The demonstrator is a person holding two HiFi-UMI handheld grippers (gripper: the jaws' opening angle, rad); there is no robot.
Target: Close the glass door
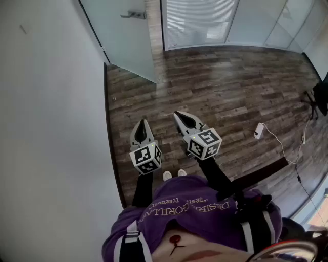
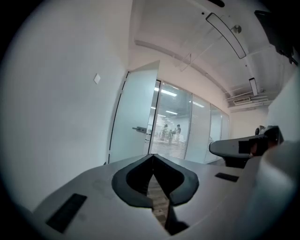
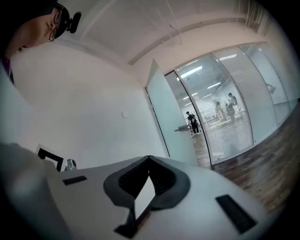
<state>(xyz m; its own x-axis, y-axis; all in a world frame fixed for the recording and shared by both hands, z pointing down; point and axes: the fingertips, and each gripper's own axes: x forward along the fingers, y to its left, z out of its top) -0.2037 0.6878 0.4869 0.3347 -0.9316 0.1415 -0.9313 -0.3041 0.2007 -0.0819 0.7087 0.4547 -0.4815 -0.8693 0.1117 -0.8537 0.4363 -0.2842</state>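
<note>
Head view runs from a white wall (image 1: 51,102) on the left, its foot edging the wood floor (image 1: 230,92), to the glass door (image 1: 123,36) standing open ahead-left (its handle (image 1: 134,15) faces the room). Left gripper (image 1: 142,123) and right gripper (image 1: 178,114) point forward side by side, each with jaws together on nothing, well short of the door. Bare floor lies ahead; a white cable (image 1: 279,143) trails at right.

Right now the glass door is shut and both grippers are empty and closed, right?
Not quite. The door stands open, swung into the room, as the head view shows. The left gripper and right gripper are indeed empty and closed.
</note>
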